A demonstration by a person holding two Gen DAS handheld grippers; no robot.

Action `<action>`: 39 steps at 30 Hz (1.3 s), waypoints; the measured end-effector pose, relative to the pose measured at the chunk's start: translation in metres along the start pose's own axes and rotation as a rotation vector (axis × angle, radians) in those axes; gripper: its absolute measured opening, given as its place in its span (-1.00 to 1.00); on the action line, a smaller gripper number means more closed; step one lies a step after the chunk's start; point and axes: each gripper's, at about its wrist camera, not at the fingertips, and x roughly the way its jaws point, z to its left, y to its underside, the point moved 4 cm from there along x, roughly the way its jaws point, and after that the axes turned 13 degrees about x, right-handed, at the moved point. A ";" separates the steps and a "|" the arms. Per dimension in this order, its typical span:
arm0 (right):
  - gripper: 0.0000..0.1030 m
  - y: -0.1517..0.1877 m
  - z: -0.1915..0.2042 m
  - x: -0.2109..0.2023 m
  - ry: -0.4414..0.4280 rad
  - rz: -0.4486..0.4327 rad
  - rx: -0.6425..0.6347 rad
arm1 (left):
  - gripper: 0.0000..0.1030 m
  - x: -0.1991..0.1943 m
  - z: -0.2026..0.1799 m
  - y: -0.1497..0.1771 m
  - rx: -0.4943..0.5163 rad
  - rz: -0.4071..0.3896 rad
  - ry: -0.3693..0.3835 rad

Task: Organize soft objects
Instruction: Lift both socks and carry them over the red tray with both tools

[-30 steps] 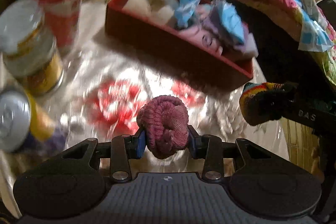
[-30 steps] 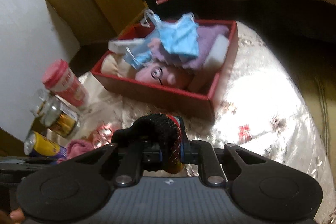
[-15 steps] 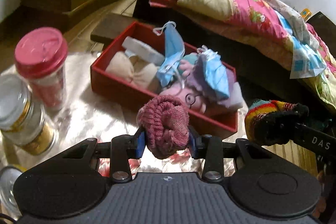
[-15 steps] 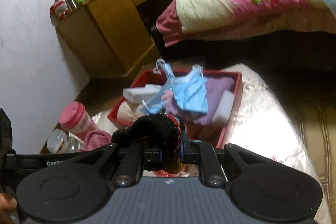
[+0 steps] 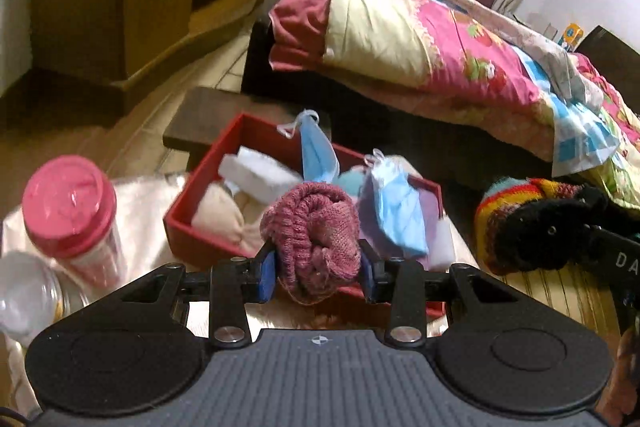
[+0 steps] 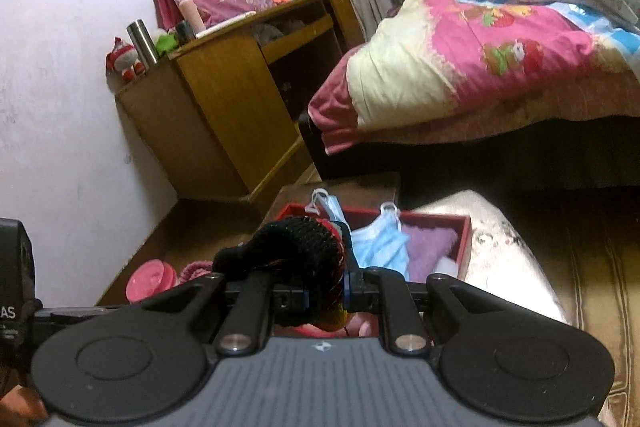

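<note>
My left gripper [image 5: 318, 273] is shut on a rolled pink knit sock [image 5: 314, 235] and holds it in the air in front of the red box [image 5: 192, 231]. The box holds blue face masks [image 5: 396, 199], white sponges [image 5: 256, 173], a beige pouch and a purple cloth. My right gripper [image 6: 326, 293] is shut on a black and striped knit sock [image 6: 296, 251], held above the near side of the red box [image 6: 466, 239]. That sock also shows at the right of the left wrist view [image 5: 532, 223].
A pink-lidded cup [image 5: 72, 211] and a clear jar [image 5: 24, 291] stand left of the box on the shiny cloth-covered table [image 6: 504, 267]. A bed with a pink quilt [image 5: 440, 39] lies behind. A wooden cabinet [image 6: 224, 107] stands at the far left.
Both grippers have risen and tilted up with their socks still held. The table and cans have dropped out of the lower view; the bed and cabinet now fill more of it.
</note>
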 end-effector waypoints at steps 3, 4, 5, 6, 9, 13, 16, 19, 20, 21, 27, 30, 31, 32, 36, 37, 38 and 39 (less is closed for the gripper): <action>-1.00 -0.005 -0.001 0.002 0.006 -0.014 0.009 | -0.21 0.000 0.002 -0.009 0.003 -0.016 -0.009; -1.00 -0.006 -0.002 0.003 0.010 -0.017 0.012 | -0.21 0.001 0.003 -0.012 0.003 -0.021 -0.010; -1.00 -0.008 -0.004 0.003 0.013 -0.019 0.014 | -0.21 0.002 0.003 -0.015 0.006 -0.024 -0.011; -1.00 -0.009 -0.005 0.004 0.018 -0.024 0.016 | -0.20 0.002 0.002 -0.017 0.012 -0.027 -0.014; -1.00 -0.016 -0.007 0.008 0.028 -0.041 0.015 | -0.20 0.007 0.001 -0.022 0.027 -0.030 -0.024; -1.00 -0.026 -0.004 0.015 0.042 -0.072 -0.003 | -0.20 0.013 -0.001 -0.030 0.043 -0.036 -0.030; -1.00 -0.031 -0.001 0.024 0.046 -0.079 -0.022 | -0.19 0.019 0.000 -0.037 0.059 -0.044 -0.048; -1.00 -0.035 0.000 0.033 0.053 -0.080 -0.040 | -0.19 0.027 0.001 -0.045 0.062 -0.043 -0.052; -1.00 -0.036 0.000 0.036 0.054 -0.078 -0.044 | -0.19 0.030 0.001 -0.047 0.063 -0.044 -0.054; -1.00 -0.037 0.000 0.039 0.057 -0.077 -0.047 | -0.19 0.032 0.001 -0.049 0.065 -0.044 -0.057; -1.00 -0.043 -0.004 0.053 0.074 -0.081 -0.062 | -0.18 0.050 0.004 -0.058 0.080 -0.038 -0.071; -1.00 -0.043 -0.006 0.062 0.088 -0.076 -0.080 | -0.18 0.059 0.006 -0.060 0.090 -0.034 -0.081; -1.00 -0.041 -0.007 0.065 0.094 -0.068 -0.085 | -0.18 0.062 0.006 -0.061 0.090 -0.032 -0.081; -1.00 -0.040 -0.008 0.069 0.099 -0.060 -0.088 | -0.18 0.065 0.007 -0.061 0.089 -0.029 -0.078; -1.00 -0.036 -0.016 0.085 0.119 -0.028 -0.085 | -0.18 0.077 0.006 -0.062 0.095 -0.021 -0.064; -1.00 -0.035 -0.017 0.088 0.120 -0.020 -0.084 | -0.18 0.079 0.006 -0.062 0.096 -0.023 -0.065; -1.00 -0.034 -0.017 0.092 0.120 -0.013 -0.086 | -0.14 0.081 0.007 -0.062 0.100 -0.024 -0.067; -1.00 -0.032 -0.017 0.096 0.122 -0.008 -0.092 | -0.06 0.084 0.007 -0.062 0.108 -0.021 -0.068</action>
